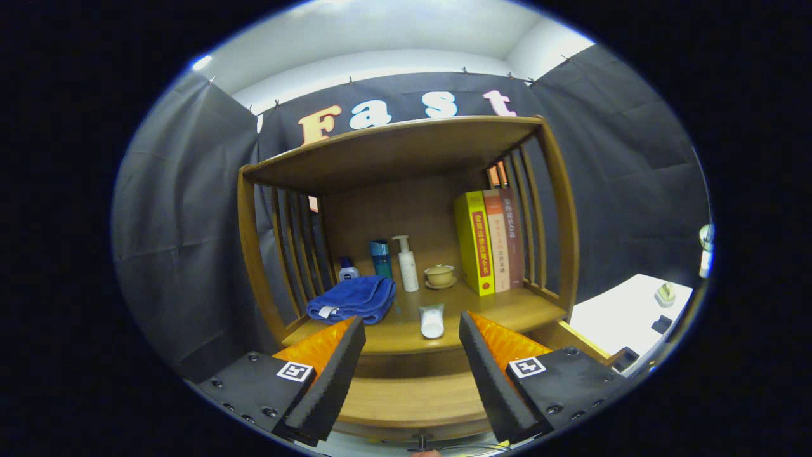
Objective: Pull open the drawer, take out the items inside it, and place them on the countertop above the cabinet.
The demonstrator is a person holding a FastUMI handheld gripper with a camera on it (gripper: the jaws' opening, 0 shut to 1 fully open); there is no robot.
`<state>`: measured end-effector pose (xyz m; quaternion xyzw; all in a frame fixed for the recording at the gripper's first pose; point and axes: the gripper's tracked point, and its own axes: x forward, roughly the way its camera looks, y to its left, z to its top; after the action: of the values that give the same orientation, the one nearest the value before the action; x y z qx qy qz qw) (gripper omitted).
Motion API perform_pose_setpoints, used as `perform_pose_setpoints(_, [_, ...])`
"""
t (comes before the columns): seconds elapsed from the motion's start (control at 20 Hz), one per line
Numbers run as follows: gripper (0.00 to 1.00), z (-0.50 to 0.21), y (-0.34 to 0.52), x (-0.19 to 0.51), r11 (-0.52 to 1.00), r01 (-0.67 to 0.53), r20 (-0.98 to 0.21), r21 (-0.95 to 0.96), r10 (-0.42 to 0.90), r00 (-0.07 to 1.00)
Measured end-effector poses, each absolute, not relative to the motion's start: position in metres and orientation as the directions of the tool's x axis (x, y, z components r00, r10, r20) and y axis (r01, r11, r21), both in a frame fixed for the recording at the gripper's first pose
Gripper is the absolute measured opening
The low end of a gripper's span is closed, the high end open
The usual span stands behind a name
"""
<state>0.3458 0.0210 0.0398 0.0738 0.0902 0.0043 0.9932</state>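
Between the spread, empty fingers of the gripper (412, 355), a white tube (432, 320) lies on the wooden countertop (507, 311); the drawer (412, 400) front sits just below. Judgement: next, drop low and hook the drawer edge squarely, then pull straight. Foam pads ridged; soft blue towel (352, 298), glossy pump bottle (407, 263), ceramic cup (439, 275), hard-spined books (491, 244) beyond

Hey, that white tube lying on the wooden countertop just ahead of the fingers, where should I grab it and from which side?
Grip the white tube across its middle, coming from the front and slightly above. It lies flat on the countertop with one end pointing at the open tongs, so its long sides face the two fingers. The blue towel sits apart from it, so both sides look free.
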Motion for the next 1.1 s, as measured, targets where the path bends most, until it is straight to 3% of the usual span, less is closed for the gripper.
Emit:
perform_pose_setpoints(0.35, [0.97,-0.027,-0.005,0.302,0.984,0.098,-0.137,0.150,-0.077,0.987])
perform_pose_setpoints(0.65, [0.97,-0.039,0.009,0.281,0.998,0.064,-0.105,0.029,-0.060,0.993])
perform_pose_setpoints(1.1, [0.97,-0.084,0.031,0.274,1.000,0.011,-0.161,-0.013,-0.013,0.987])
